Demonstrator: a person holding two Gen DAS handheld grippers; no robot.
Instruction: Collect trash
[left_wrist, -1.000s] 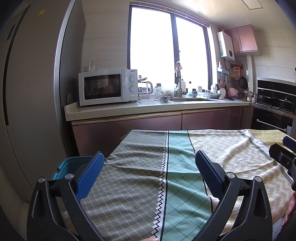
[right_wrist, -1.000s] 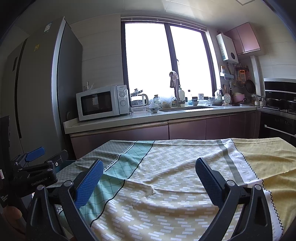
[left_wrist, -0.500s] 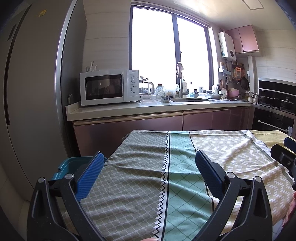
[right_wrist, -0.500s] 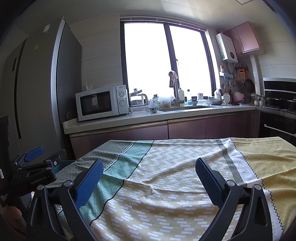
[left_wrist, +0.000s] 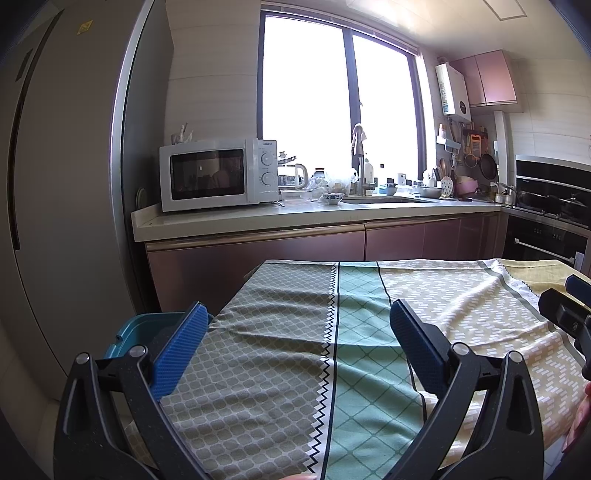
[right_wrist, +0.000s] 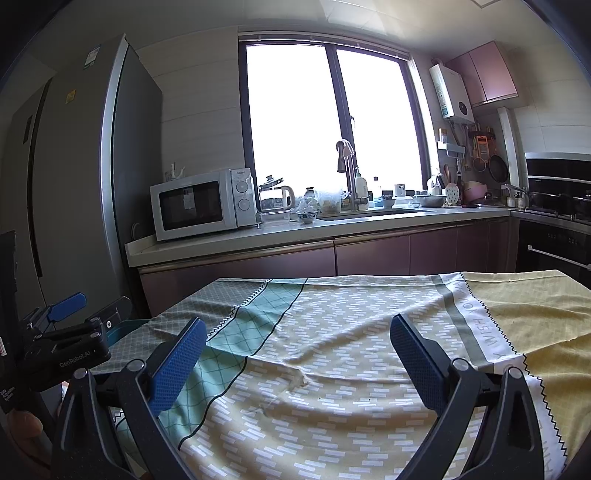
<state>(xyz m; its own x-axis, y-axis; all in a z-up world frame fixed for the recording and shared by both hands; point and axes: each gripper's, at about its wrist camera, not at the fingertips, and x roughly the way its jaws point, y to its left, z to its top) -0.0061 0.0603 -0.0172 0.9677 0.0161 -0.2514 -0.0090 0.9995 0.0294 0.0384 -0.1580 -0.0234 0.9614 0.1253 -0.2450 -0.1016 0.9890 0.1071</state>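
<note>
No trash shows on the cloth (right_wrist: 332, 369), both tongs (left_wrist: 295, 347) (right_wrist: 297, 354) gape empty beside the bin (left_wrist: 147, 328), so collecting looks finished or unstarted.

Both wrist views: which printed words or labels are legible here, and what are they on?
"Galanz" on the microwave.
"GenRobot.AI" on the left gripper body, right wrist view.
"WISH YOU" along the tablecloth stripe; the rest is cut off.
Stickers on the fridge and water heater: too small to read.

My left gripper (left_wrist: 295, 350) and right gripper (right_wrist: 297, 354) have black frames, silver screws, textured blue pads (right_wrist: 177, 363); white "GenRobot.AI" lettering.
</note>
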